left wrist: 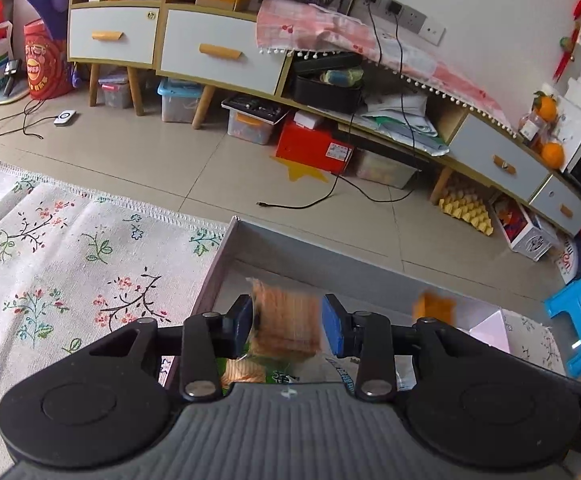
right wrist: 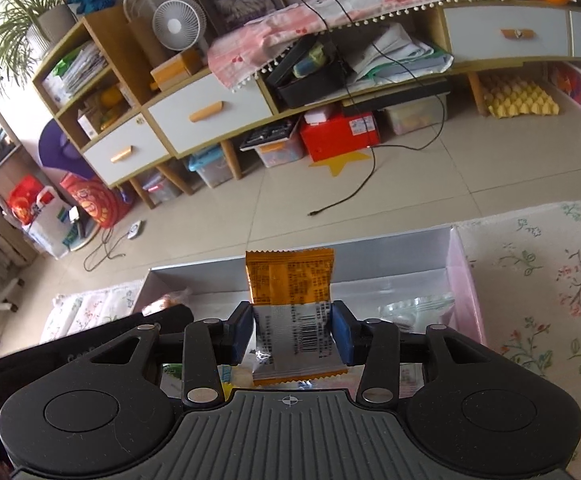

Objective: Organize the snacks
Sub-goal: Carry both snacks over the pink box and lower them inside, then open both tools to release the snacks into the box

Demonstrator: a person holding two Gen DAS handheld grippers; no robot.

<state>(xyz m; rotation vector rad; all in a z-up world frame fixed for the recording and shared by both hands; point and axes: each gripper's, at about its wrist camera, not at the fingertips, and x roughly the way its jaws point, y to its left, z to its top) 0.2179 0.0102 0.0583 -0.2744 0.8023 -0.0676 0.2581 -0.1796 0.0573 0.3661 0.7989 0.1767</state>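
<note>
Right wrist view: right gripper (right wrist: 292, 330) pinches an orange snack packet (right wrist: 290, 280) by its sides, upright above the open box (right wrist: 464, 264), apparently for sorting. Left gripper (left wrist: 286, 326) likewise clamps a cracker pack (left wrist: 286, 320) over the box's left corner.

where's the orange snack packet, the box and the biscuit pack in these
orange snack packet (right wrist: 290, 276): right wrist view, upper orange half above the fingers.
box (right wrist: 466, 276): right wrist view, pink right wall.
biscuit pack (left wrist: 286, 320): left wrist view, blurred middle between the fingers.
</note>
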